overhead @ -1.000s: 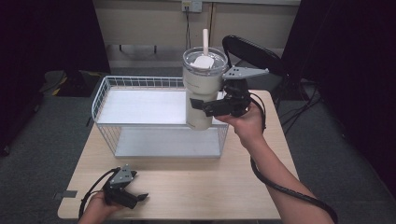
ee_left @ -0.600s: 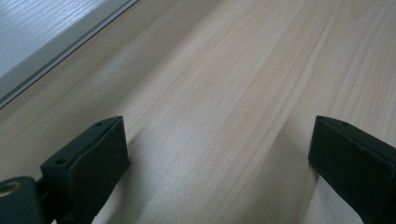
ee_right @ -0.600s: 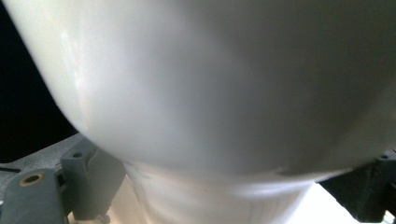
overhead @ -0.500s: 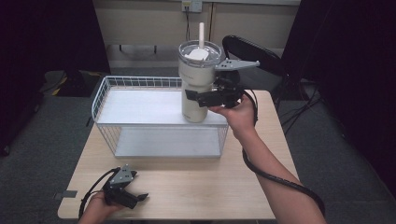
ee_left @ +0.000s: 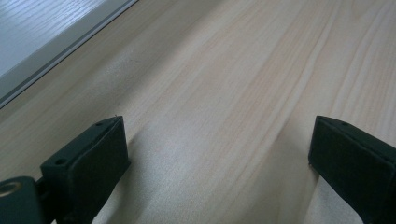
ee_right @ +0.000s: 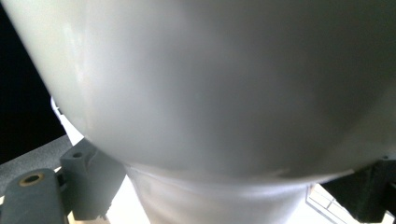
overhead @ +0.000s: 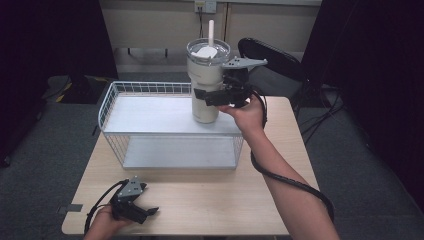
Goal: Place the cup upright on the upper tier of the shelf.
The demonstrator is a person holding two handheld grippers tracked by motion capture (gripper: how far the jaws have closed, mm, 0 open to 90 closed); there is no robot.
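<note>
A tall cream tumbler (overhead: 205,82) with a clear lid and a white straw hangs upright over the right part of a white wire basket (overhead: 150,89). My right gripper (overhead: 212,96) is shut on the tumbler's lower body, its jaws on either side. In the right gripper view the tumbler's pale wall (ee_right: 215,84) looms close between the two fingers (ee_right: 91,182). My left gripper (overhead: 145,214) rests open on the wooden table (overhead: 210,200) near the front left corner. The left gripper view has its black pads (ee_left: 88,163) wide apart over bare wood.
The wire basket stands in the middle back of the table, with a white floor inside. A black chair (overhead: 272,57) sits behind the table at the right. The right gripper's cable (overhead: 285,177) trails along the forearm. Dark floor surrounds the table.
My right gripper has carried the tumbler up and toward the back, over the basket's right part. The left gripper has stayed where it was.
</note>
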